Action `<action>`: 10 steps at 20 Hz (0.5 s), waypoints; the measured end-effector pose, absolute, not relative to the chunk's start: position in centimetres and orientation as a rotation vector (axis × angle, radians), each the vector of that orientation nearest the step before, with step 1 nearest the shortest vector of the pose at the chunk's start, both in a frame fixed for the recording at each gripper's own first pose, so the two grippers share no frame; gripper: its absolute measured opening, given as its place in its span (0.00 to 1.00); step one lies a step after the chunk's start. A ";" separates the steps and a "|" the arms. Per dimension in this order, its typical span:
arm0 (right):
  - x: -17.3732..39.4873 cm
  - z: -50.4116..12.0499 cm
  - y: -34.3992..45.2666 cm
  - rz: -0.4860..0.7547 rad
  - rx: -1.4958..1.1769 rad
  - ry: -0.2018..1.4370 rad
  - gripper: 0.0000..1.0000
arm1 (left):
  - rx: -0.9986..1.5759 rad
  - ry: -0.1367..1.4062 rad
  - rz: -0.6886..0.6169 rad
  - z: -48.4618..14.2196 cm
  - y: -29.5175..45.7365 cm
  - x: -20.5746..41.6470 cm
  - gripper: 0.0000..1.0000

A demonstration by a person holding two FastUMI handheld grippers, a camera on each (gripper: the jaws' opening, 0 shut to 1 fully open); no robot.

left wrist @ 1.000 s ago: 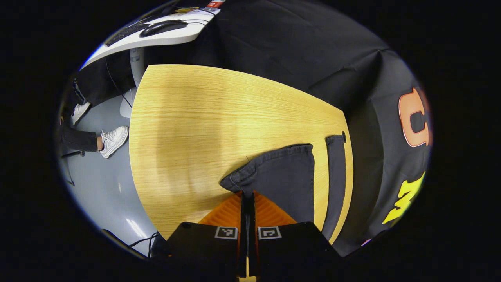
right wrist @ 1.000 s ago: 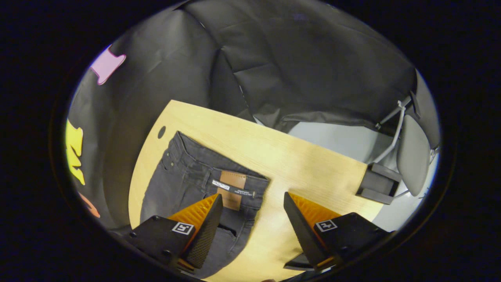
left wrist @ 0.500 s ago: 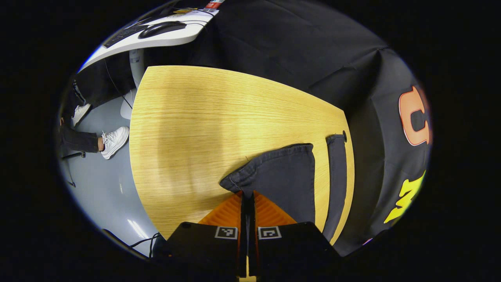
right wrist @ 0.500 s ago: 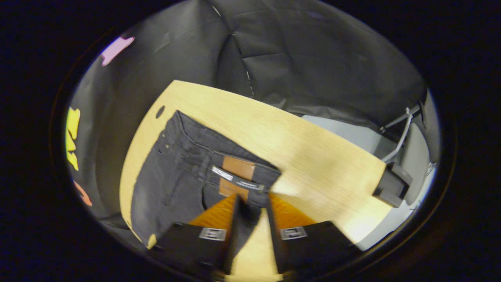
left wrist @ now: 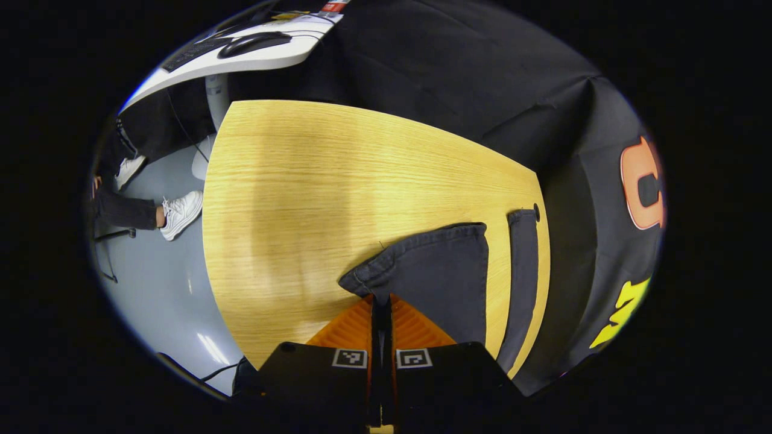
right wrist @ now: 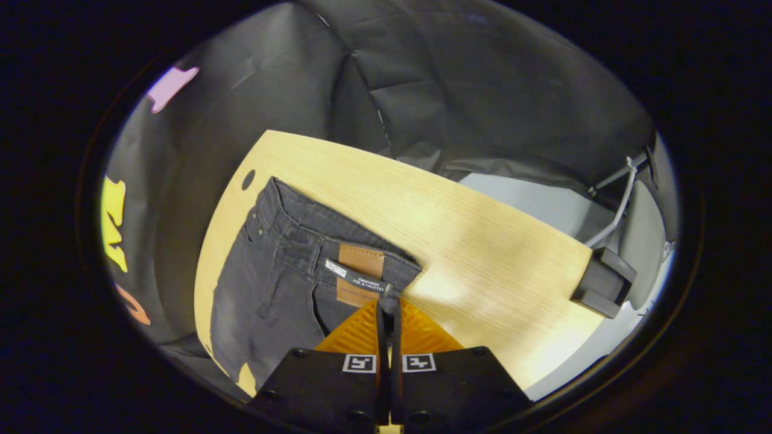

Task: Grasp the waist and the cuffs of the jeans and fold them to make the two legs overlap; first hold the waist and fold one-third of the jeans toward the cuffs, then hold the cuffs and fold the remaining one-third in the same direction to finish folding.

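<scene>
both claws are pinching denim. in the left gripper view the left gripper [left wrist: 381, 301] sits at bottom centre, its fingers pressed together on the near corner of a cuff [left wrist: 386, 271], where the hem puckers toward the tips. in the right gripper view the right gripper [right wrist: 386, 307] is likewise closed on the edge of the waist [right wrist: 338, 253], just below the leather patch [right wrist: 360, 260], with cloth caught between the fingers.

the black jeans [right wrist: 271, 289] lie flat, running from the centre to the lower left of the right gripper view. in the left gripper view the near leg [left wrist: 440, 277] sits lower centre and the other leg [left wrist: 522, 271] lies to its right along the table edge, a strip of bare wood between them. so the legs are not yet overlapped, and holding one end in each claw, i judge, is the setup for carrying the near half over onto the far one. gripping at the edges lets the whole length lift evenly rather than bunch.

the wooden table [left wrist: 338, 181] is light oak-toned with a small hole [right wrist: 248, 179] near the waist end. beyond it, upper left of the left gripper view, is a white desk [left wrist: 241, 54] and a grey floor [left wrist: 157, 271] with a person's white sneaker [left wrist: 180, 212]. a grey chair [right wrist: 633, 235] and a dark box [right wrist: 603, 282] sit at the right of the right gripper view.
</scene>
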State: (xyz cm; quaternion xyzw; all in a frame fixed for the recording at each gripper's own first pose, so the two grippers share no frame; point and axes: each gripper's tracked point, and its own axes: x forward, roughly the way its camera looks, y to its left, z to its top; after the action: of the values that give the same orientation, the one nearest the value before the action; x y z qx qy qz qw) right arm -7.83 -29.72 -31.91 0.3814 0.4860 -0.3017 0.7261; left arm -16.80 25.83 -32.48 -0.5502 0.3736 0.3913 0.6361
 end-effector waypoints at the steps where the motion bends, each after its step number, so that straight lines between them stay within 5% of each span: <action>1: -7.6 -31.2 -29.7 -0.652 0.846 1.059 0.01 | -1.251 0.863 0.903 -32.3 25.8 -16.7 0.04; 10: -1.0 -23.5 -28.2 -0.496 0.921 0.902 0.00 | -1.435 0.707 0.840 -23.5 26.2 -8.6 0.04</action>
State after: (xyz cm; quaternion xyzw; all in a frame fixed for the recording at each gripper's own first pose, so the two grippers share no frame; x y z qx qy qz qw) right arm -1.01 -28.15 -23.51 0.4249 0.4159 -0.2287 0.7708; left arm -8.64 26.22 -23.46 -0.6238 0.3074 0.3652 0.6189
